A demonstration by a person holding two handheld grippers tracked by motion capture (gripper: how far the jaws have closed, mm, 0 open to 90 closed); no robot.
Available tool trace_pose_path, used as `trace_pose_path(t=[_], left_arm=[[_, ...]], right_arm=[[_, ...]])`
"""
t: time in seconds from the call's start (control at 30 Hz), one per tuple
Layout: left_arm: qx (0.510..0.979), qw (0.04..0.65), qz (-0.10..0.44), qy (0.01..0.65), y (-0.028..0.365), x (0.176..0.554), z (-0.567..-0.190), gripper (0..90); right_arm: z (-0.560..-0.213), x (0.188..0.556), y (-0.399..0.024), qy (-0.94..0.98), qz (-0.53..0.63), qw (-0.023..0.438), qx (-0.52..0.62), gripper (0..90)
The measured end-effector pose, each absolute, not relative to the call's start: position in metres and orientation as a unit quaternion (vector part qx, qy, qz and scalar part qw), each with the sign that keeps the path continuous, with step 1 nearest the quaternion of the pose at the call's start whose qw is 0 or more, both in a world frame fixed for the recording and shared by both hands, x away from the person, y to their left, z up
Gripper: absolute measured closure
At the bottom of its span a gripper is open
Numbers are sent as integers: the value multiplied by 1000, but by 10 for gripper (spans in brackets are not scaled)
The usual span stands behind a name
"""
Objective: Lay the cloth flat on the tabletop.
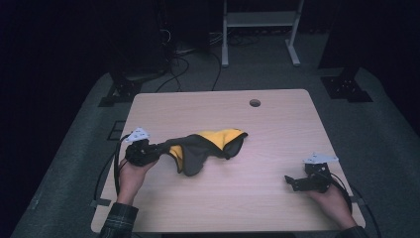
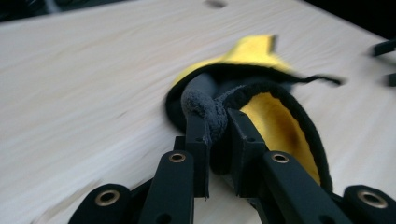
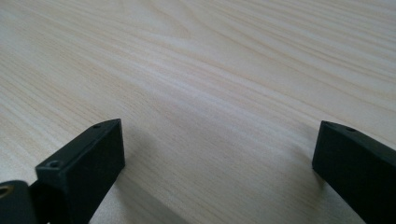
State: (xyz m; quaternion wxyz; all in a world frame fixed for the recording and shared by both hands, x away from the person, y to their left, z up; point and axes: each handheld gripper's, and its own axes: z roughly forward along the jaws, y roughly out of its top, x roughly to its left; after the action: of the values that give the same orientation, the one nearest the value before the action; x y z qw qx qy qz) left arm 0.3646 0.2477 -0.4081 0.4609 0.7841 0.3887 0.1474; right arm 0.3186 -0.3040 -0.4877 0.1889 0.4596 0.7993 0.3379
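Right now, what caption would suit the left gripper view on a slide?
Left claw shut on a fold of the grey-and-yellow cloth lying on the pale wooden table.

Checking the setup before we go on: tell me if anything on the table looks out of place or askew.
The cloth lies bunched and twisted rather than flat, its yellow side partly turned up, because the left gripper is shut on one dark edge. The right gripper is open over bare table. Nothing looks spilled or damaged.
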Motion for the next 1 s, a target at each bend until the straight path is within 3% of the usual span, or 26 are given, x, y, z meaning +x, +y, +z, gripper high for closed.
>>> trace_pose_path(t=[0.3, 0.4, 0.73, 1.0], left_arm=[[781, 458, 165, 391, 253, 351, -407, 563], [783, 460, 170, 382, 249, 342, -403, 533], [808, 464, 134, 338, 218, 313, -413, 572], [844, 430, 97, 305, 187, 306, -439, 583]], right_arm=[[-488, 319, -304, 800, 338, 189, 458, 14], [-488, 319, -304, 800, 338, 189, 458, 14], [-488, 319, -304, 800, 338, 189, 458, 14], [-488, 319, -304, 800, 338, 188, 458, 14]])
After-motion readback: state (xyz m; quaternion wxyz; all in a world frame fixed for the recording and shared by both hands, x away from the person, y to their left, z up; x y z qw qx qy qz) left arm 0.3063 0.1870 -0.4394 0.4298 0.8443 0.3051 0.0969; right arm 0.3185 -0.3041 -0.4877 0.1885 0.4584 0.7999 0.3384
